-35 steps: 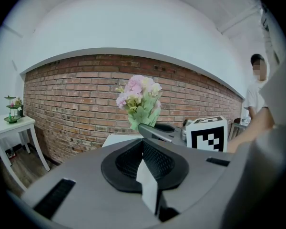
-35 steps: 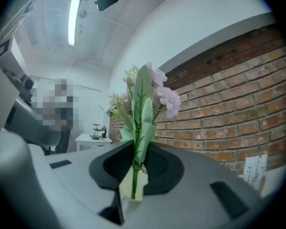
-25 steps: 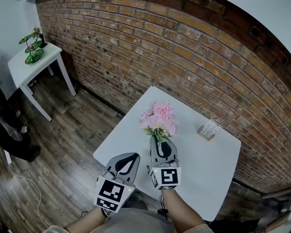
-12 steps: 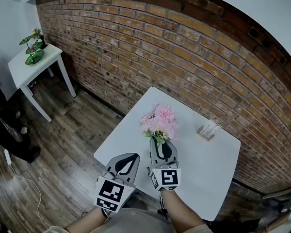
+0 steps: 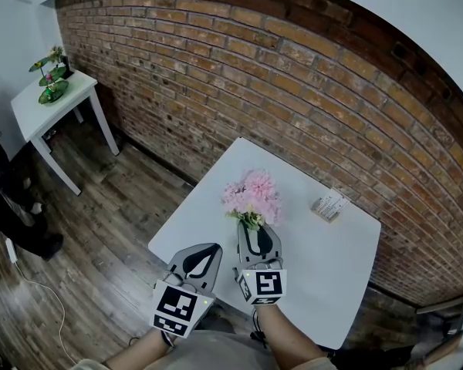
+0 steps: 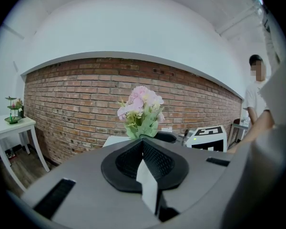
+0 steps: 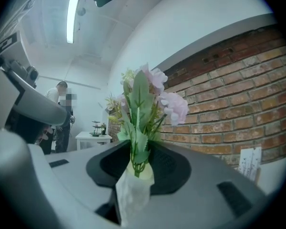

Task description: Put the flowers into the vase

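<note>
**Flowers upright in the vase, right jaws parting around it**

The flowers [image 5: 252, 195] stand upright near the middle of the white table [image 5: 336, 264]. Their long axis is vertical, with the pink blooms on top and the green stems running straight down into a pale vase [image 7: 132, 187].

The right gripper [image 5: 252, 226] lies level with the vase between its jaws. The jaws have just been opening, and the pads look clear of the vase, though the wide-angle view makes a light touch hard to rule out. The left gripper [image 5: 214, 247] hovers just beside it over the table's near edge, jaws together and nothing in them.

A small card holder [image 5: 329, 205] sits well apart towards the brick wall [image 5: 293, 75]. A side table [image 5: 42, 110] carrying a green plant [image 5: 52, 79] stands far off to the left on the wooden floor [image 5: 100, 214].
</note>
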`<state>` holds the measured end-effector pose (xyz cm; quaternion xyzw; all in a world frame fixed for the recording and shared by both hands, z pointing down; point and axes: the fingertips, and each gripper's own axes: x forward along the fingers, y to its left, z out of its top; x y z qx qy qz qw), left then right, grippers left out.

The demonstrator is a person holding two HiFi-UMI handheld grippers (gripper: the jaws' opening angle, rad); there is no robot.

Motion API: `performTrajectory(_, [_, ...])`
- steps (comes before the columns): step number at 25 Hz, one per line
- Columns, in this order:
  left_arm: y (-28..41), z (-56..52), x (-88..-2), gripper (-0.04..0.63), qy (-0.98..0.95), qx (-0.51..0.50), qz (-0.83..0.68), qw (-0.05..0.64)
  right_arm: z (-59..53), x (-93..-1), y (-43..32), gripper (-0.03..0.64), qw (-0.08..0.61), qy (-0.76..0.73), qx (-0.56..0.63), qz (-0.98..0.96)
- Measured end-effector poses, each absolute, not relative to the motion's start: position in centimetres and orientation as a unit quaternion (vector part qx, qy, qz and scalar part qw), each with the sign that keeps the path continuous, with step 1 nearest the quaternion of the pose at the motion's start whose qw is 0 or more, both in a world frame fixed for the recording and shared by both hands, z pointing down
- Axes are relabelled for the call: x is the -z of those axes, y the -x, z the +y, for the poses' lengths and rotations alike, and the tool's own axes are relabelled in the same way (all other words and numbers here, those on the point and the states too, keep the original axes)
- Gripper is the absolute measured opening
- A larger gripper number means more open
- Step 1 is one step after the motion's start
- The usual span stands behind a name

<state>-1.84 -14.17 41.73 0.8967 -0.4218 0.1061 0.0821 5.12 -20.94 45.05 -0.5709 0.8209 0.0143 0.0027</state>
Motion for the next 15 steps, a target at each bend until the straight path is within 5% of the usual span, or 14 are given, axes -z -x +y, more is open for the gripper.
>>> performTrajectory(7, [1.8,-14.2,-41.6,0.008,-0.897,-0.102,-0.422,0.082,-20.8,-45.4,-5.2,0.179,-0.005,0.572,-0.003,0.820])
performTrajectory(15, [1.4,-14.0,-41.4,0.009,-0.900,-0.096,-0.419,0.081,-20.5,-46.3,-5.6,0.183,-0.036,0.583,0.005,0.811])
